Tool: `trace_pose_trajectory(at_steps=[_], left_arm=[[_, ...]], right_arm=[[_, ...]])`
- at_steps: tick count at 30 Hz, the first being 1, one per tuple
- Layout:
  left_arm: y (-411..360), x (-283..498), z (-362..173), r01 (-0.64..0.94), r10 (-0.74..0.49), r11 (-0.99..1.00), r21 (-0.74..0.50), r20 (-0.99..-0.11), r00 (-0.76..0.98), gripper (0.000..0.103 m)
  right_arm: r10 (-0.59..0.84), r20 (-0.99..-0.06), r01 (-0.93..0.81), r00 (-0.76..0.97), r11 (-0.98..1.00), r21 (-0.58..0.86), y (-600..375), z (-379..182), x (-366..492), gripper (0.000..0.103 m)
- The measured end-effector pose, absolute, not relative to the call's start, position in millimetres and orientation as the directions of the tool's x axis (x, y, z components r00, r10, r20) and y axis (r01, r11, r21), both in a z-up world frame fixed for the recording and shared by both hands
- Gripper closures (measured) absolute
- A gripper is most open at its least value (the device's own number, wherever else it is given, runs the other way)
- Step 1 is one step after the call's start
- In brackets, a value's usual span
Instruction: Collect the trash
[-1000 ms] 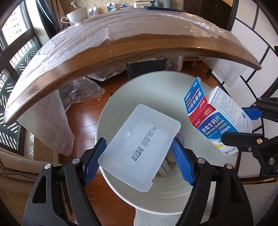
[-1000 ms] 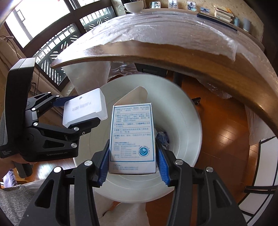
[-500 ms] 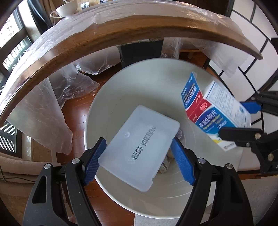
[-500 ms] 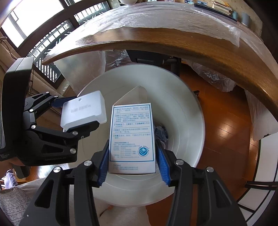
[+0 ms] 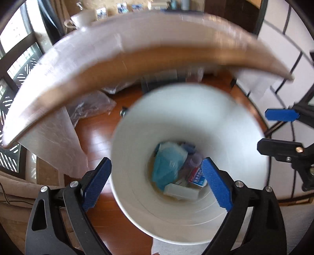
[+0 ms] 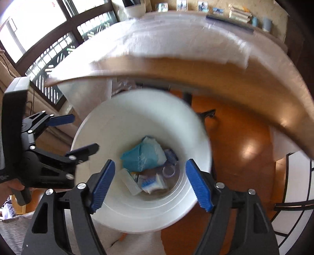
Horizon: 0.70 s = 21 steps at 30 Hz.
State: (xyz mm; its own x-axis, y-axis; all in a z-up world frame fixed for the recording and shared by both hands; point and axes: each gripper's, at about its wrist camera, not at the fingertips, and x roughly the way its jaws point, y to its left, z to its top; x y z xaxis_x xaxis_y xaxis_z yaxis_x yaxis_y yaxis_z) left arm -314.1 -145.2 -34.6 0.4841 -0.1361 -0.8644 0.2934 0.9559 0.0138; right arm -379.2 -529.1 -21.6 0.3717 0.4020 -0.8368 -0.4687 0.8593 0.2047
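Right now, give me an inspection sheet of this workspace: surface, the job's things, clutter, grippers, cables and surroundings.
Surface: wooden table under clear plastic sheet; glossy wood floor below.
Job's things: white bin on the floor by the table; trash at its bottom includes a blue bag, a white box and a blue-and-red carton.
Clutter: cup, photos and books at the table's far edge, blurred.
Grippers: left gripper open and empty over the bin; right gripper open and empty over the bin.
Cables: thin dark cord by the window.
Surroundings: barred window; white panelled screen.
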Motion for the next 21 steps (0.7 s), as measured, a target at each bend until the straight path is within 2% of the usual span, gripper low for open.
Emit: trace_pose_trajectory(at_steps=[2, 8, 11, 16, 21], left_arm=[[-139, -312, -8, 0.275, -0.140, 0.961, 0.011, -0.842, 0.522, 0.008], [-109, -274, 75, 0.200, -0.061, 0.975, 0.100, -0.743, 0.667, 0.008], [-93, -238, 99, 0.150, -0.020, 0.981, 0.125, -0.699, 0.714, 0.004], [-72, -171, 102, 0.096, -0.009, 0.992, 0.088, -0.689, 0.725, 0.004], [-63, -110, 83, 0.056, 0.019, 0.995, 0.082, -0.710, 0.704, 0.004]], right_arm=[[0.415, -0.808, -0.465, 0.419, 0.862, 0.202, -535, -3, -376, 0.019], [0.395, -0.700, -0.412, 0.595, 0.898, 0.156, -557, 62, -332, 0.009], [0.339, -0.682, -0.370, 0.648, 0.923, 0.108, -566, 76, -291, 0.006], [0.233, -0.696, -0.280, 0.679, 0.959, 0.048, -578, 73, -214, 0.005], [0.170, -0.724, -0.210, 0.668, 0.977, 0.036, -588, 54, -146, 0.005]])
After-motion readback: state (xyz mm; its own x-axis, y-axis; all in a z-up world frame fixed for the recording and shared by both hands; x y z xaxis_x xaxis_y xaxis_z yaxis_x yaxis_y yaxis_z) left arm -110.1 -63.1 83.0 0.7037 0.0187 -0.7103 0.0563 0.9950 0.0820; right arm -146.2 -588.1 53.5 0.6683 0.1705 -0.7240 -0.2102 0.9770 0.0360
